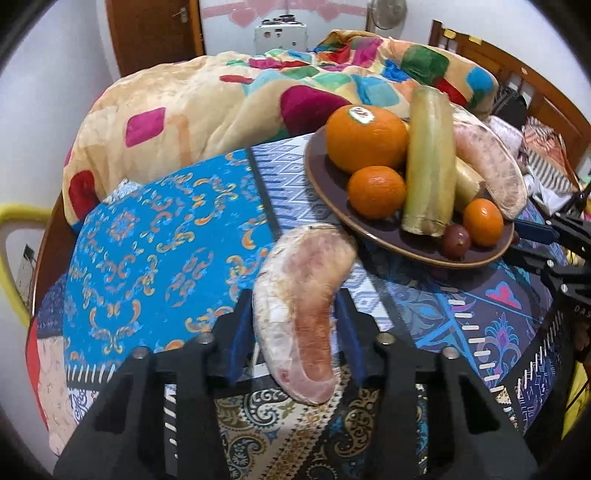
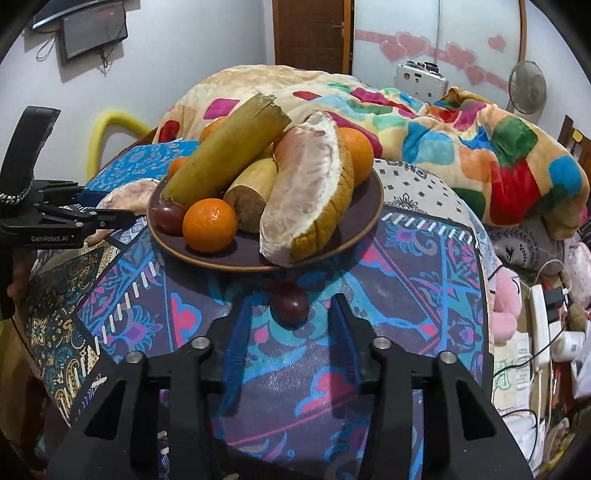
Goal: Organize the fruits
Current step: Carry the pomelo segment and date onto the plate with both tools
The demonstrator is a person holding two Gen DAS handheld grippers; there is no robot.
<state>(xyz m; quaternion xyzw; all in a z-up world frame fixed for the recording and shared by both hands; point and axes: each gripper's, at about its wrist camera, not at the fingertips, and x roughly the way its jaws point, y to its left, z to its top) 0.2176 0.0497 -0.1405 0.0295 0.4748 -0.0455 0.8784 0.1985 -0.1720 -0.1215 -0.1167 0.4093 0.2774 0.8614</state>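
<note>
the pomelo segment [image 1: 301, 314] — a curved, peeled wedge with pink flesh and white fibrous pith — lies between the fingers of the left gripper [image 1: 295, 314], which is closed around it just above the patterned cloth [image 1: 147, 236], near the plate's rim. the right gripper [image 2: 286, 314] hangs with fingers spread wide, nothing between them; a small, smooth dark red fruit [image 2: 290, 304] sits on the cloth just ahead of its fingertips, in front of the plate.

the plate [image 2: 354, 225] is round, shallow and dark brown. it holds a second pomelo wedge [image 2: 314, 192] with thick yellow rind, two cylindrical yellow-green stalk pieces with cut ends [image 1: 430, 166], a large stickered orange [image 1: 365, 138], smaller glossy oranges [image 2: 209, 225] and another dark red fruit [image 2: 168, 218] at the rim.

the surface is a bed covered in printed cloth — blue ornamental panels, purple and paisley sections. behind lies a plush blanket [image 1: 207, 103] with coloured squares. the room has white walls, a wooden door [image 2: 312, 35], pink heart decals and a fan [image 2: 526, 86].
</note>
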